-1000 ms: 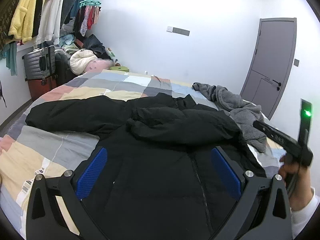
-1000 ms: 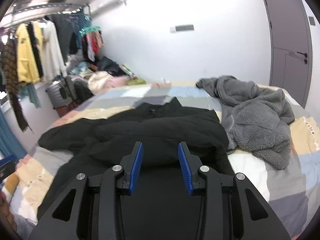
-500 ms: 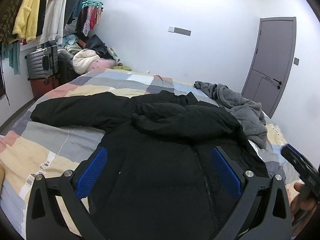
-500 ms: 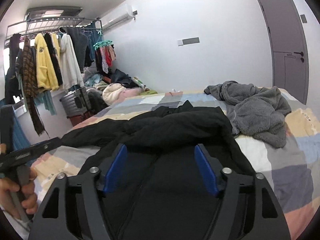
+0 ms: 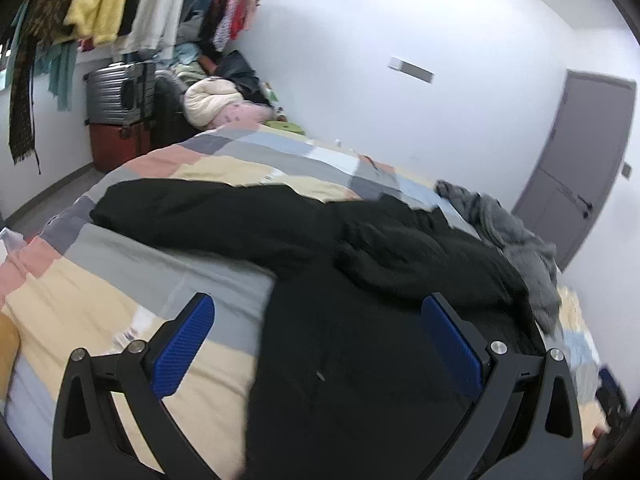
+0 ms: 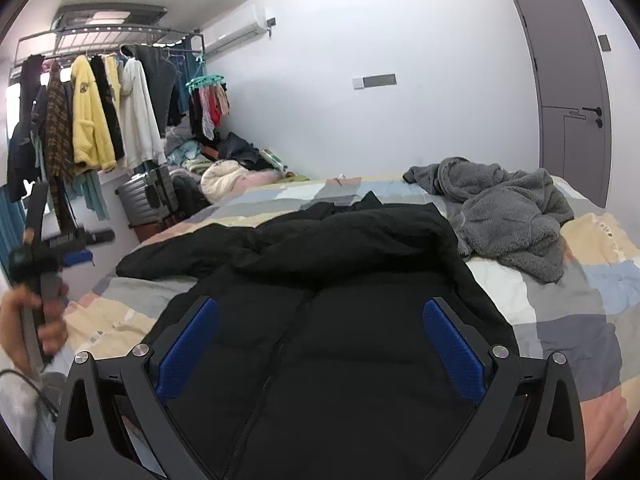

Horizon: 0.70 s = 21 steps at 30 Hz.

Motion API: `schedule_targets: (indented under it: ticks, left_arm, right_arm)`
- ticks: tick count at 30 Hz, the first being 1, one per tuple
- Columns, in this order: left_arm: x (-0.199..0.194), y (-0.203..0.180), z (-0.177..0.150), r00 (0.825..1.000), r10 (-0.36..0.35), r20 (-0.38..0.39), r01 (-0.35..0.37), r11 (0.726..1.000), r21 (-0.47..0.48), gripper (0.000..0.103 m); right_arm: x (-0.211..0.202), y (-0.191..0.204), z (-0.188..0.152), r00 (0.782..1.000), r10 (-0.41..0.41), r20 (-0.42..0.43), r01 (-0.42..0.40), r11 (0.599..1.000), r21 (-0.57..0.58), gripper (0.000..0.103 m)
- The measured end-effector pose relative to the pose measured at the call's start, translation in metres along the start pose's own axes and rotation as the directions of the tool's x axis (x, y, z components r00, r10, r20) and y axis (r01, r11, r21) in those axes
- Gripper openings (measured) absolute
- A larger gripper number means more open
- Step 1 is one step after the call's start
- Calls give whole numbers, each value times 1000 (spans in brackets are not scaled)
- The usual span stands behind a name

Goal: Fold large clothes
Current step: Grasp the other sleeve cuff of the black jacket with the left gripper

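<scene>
A black padded jacket (image 5: 360, 320) lies front up on the bed, its zip running toward me (image 6: 272, 360). One sleeve (image 5: 192, 212) stretches out to the left; the other is folded across the chest (image 6: 340, 240). My left gripper (image 5: 318, 304) hovers open above the jacket's left edge and the quilt, nothing between its blue pads. My right gripper (image 6: 322, 308) hangs over the jacket's lower front, its jaws opening wide, gripping nothing. In the right wrist view, a hand (image 6: 24, 320) holds the left gripper (image 6: 86, 246) at the far left.
The bed's patchwork quilt (image 5: 100, 300) shows bare to the left of the jacket. A grey fleece garment (image 6: 508, 212) is heaped at the right. Suitcases (image 5: 116, 96) and a rail of hanging clothes (image 6: 92, 120) stand at the left, and a grey door (image 6: 568, 80) is at the right.
The right gripper's jaws spread from nearly shut to wide. The left gripper swung left, toward the jacket's left edge and the outstretched sleeve; its view is now blurred.
</scene>
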State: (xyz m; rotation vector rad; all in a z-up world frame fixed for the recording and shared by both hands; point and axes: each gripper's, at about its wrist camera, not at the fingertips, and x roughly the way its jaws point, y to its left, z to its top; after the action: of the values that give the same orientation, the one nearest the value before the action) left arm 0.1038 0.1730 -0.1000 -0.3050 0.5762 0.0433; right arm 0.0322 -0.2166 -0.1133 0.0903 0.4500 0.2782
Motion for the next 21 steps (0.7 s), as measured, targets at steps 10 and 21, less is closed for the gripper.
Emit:
schedule_targets:
  ticks: [10, 21]
  left_arm:
    - [99, 150, 58, 1000, 21, -20, -25, 980, -200, 103]
    - [201, 306, 24, 999, 8, -35, -27, 811, -585, 103]
  right_arm:
    - [11, 6, -4, 998, -46, -37, 47, 999, 9, 103]
    - [51, 4, -3, 989, -78, -126, 87, 994, 64, 103]
